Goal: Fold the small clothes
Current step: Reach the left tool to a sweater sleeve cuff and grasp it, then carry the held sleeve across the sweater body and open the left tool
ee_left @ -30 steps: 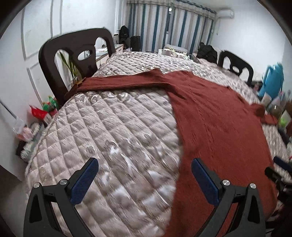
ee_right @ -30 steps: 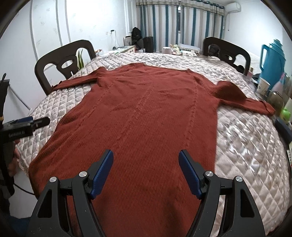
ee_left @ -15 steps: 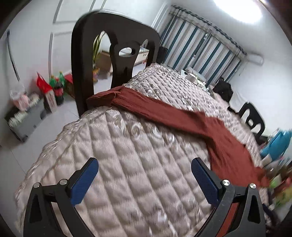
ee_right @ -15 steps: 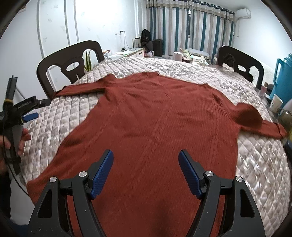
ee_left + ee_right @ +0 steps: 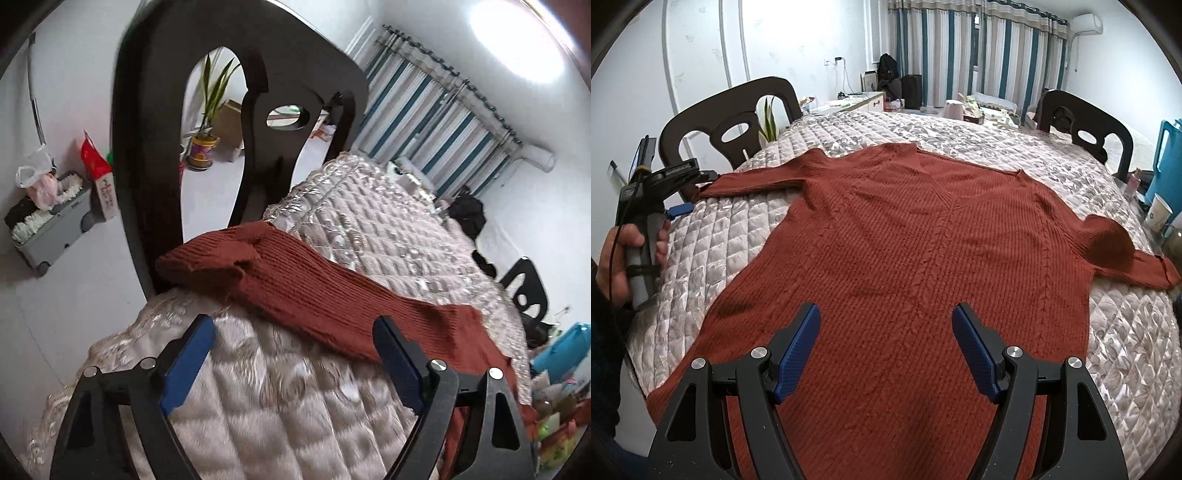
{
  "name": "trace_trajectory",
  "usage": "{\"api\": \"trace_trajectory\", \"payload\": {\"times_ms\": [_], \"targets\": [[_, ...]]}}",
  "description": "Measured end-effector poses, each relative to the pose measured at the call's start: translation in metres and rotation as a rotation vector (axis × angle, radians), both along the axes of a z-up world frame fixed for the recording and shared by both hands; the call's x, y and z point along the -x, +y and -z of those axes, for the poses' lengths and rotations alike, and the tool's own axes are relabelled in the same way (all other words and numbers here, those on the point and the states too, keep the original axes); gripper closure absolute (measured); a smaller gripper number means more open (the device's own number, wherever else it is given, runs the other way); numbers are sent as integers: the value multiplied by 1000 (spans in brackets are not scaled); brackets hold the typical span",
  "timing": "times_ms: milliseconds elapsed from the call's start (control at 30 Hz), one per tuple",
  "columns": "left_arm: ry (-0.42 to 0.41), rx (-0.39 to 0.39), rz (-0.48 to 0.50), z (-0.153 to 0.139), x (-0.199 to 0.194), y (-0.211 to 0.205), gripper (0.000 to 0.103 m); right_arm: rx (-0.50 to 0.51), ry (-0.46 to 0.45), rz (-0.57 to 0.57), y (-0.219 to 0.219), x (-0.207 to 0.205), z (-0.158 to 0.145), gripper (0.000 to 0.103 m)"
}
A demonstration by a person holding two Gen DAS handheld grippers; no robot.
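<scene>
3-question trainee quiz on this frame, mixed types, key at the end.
1. True or false: the sweater lies spread flat on the quilted table cover.
2. Which sleeve is the left claw nearest: A) the one by the dark chair, B) the one by the blue jug?
3. Fill in: the right claw hovers over the sweater's ____ half, holding nothing.

Key: 1 true; 2 A; 3 lower. The left claw's jaws have just been closing a little, with nothing between them.

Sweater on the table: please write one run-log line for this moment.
sweater: flat on table, unfolded | left tongs: open, just closing a little, near sleeve cuff | right tongs: open, empty
</scene>
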State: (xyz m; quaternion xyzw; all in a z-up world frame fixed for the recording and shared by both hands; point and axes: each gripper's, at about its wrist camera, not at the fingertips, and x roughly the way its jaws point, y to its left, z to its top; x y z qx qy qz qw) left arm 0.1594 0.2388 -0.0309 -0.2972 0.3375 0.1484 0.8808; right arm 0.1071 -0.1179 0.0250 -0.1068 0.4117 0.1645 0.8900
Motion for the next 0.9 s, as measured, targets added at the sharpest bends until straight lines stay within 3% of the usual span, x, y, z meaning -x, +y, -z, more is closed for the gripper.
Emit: {"api": "trace_trajectory", "payload": {"times_ms": [133, 167, 233, 300, 367, 467, 667, 900], "targets": [[52, -96, -18, -1, -17, -8, 16, -7, 7, 5, 1, -4, 2, 29], [70, -124, -22, -1, -22, -10, 21, -9, 8, 4, 2, -5, 3, 29], [100, -166, -37, -3, -26, -7, 33, -16, 12, 5, 2, -7, 4, 29], [122, -185, -59, -1, -32, -1, 62, -22, 15, 6, 2, -7, 5, 29], [132, -184, -74, -2, -36, 6, 80, -27, 15, 6, 1, -7, 5, 29], [121, -164, -54, -5, -37, 11, 91, -37, 11, 8, -1, -6, 4, 29], [6, -207, 19, -42, -29, -10, 92, -60, 1, 30, -13, -2, 2, 29], [-153, -318, 282, -98, -47, -101, 92, -100, -10, 63, -31, 8, -2, 29]]}}
